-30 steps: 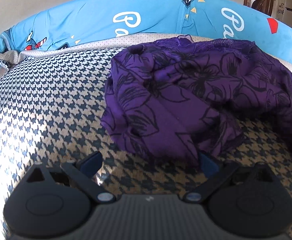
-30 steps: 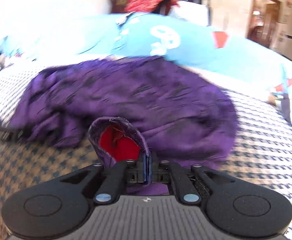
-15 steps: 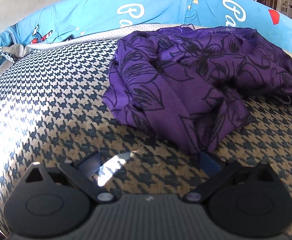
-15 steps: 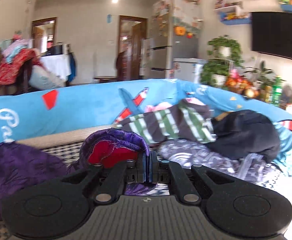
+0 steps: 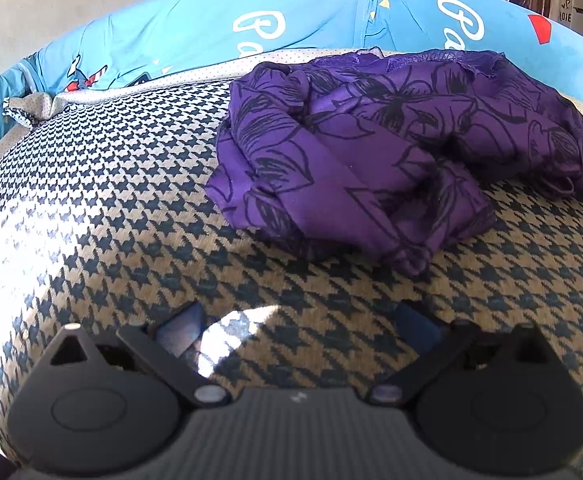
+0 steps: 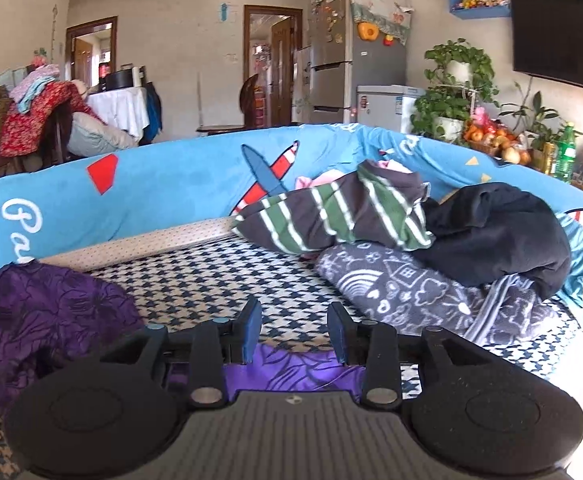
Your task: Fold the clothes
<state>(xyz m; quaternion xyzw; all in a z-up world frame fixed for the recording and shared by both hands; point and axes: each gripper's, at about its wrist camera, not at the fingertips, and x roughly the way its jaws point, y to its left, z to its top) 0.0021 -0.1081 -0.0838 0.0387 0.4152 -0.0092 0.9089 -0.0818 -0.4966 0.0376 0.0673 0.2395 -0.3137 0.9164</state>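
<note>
The purple garment (image 5: 371, 152) is thin, faintly glossy cloth printed with black flowers, crumpled on a matt, coarsely knitted houndstooth cover (image 5: 123, 208) beside a smooth blue bolster (image 5: 179, 40).

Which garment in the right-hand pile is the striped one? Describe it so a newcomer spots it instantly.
Start at the blue printed bolster curving around the houndstooth cover. Against it, on the right of the right wrist view, lies a heap of clothes. The striped garment is on its left top: dark with green and white stripes, unlike the plain black garment and the doodle-print grey fabric beside it.
</note>
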